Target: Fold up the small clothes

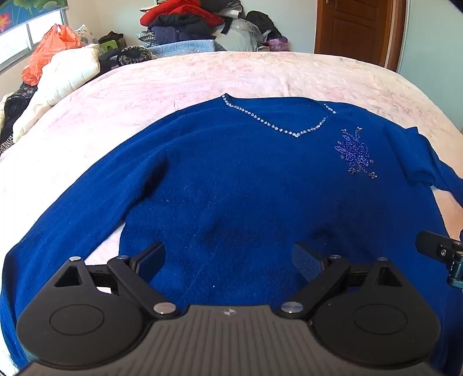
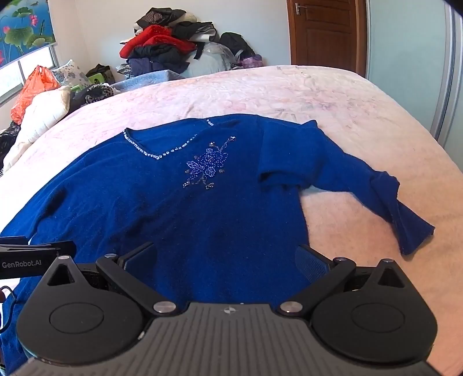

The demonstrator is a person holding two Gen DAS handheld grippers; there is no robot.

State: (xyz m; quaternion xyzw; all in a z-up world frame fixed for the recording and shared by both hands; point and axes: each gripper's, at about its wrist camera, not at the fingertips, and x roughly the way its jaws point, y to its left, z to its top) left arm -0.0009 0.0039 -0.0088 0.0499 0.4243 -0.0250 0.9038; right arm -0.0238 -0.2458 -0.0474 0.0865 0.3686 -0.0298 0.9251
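Ahead of me a pale pink bedspread (image 1: 260, 75) fills the middle of both views, faintly patterned and a little rumpled. Past its far edge, top centre, I see a heap of clothes (image 1: 185, 20) in red, black and navy, resting on a light blue quilted bundle (image 1: 185, 47). At upper left an orange plastic bag (image 1: 46, 52) leans on a cream padded quilt (image 1: 60, 78), just beside a window (image 1: 17, 43) under a lotus-print blind (image 2: 23, 31) (green leaves, pink flowers). At upper right stands a shut brown wooden door (image 2: 324, 31) with a metal handle (image 2: 301, 7). Pale blue-grey walls (image 1: 428, 43) close off the room.
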